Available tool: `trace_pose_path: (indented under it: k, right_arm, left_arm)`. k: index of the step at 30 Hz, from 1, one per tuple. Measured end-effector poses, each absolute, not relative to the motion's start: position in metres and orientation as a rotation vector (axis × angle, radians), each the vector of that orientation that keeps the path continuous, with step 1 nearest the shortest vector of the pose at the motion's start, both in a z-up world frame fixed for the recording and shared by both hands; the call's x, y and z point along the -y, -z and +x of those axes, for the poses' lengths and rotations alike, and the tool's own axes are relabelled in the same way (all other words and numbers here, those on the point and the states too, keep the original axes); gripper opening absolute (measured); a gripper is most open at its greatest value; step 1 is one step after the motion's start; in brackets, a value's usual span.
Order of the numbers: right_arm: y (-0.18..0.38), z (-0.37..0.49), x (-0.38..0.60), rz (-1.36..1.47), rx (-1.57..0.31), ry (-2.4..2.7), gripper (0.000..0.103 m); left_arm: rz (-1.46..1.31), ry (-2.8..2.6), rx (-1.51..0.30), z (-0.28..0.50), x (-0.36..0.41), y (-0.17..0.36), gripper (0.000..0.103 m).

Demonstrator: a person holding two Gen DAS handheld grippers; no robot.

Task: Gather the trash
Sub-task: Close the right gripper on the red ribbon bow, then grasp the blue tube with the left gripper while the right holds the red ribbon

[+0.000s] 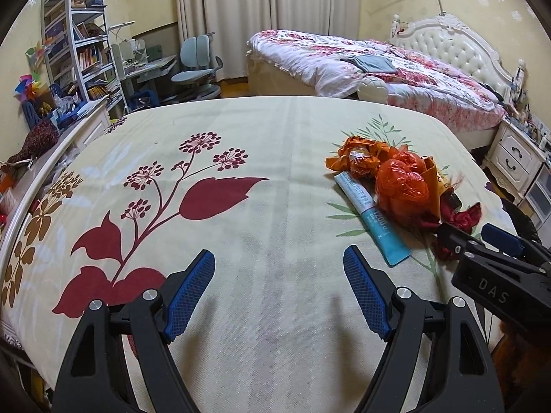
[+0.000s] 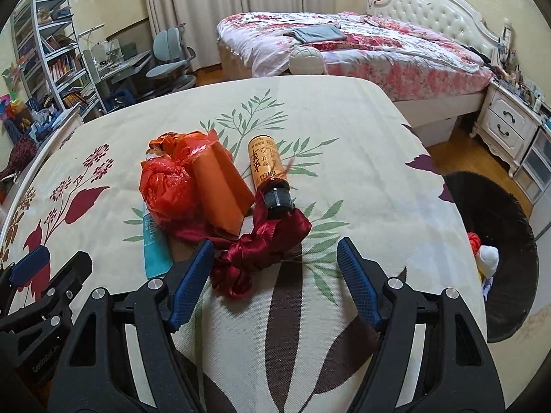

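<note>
Since the trash lies heaped on the flower-printed cloth of the bench (image 2: 344,130), the pile is the place to start: a crumpled red plastic bag (image 2: 168,189), an orange carton (image 2: 220,192), a blue tube (image 2: 153,241) half under the bag, a brown bottle (image 2: 272,175) with a gold label, and a dark red satin ribbon (image 2: 261,244) trailing off its cap. The right tongs (image 2: 275,282) stand open and empty, with the ribbon just ahead of their left blade; the left tongs (image 1: 279,296) stand open and empty too, over bare cloth beside the pile. A black-lined bin (image 2: 499,241) sits off the bench's right edge.

Pulling the ribbon could drag the bottle and roll it off the bench, as the two look tangled. The slick bag may slip from a shallow pinch. The tube's far end is hidden, and what lies in the bin is cut off, perhaps a wrapper.
</note>
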State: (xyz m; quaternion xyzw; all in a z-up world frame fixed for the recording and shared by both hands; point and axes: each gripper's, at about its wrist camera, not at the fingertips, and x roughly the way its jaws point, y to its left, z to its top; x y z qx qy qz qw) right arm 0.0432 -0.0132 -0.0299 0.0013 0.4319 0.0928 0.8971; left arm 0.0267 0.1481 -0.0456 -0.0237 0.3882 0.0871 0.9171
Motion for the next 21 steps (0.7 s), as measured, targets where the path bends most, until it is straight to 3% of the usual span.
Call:
trace_pose_path:
  k: [8,14,21]
  right_arm:
    - [0.031,0.039,0.015,0.024,-0.911,-0.249,0.035]
    - [0.030,0.033,0.023,0.028,-0.916,-0.255,0.031]
    - [0.029,0.033,0.044,0.042,-0.920,-0.215,0.033]
  left_arm:
    - [-0.052,-0.167,-0.804,0.030,-0.144,0.047,0.077]
    - [-0.041,-0.144,-0.806,0.030,-0.134,0.046,0.077]
    - [-0.037,-0.143,-0.815,0.034,-0.130,0.048,0.077]
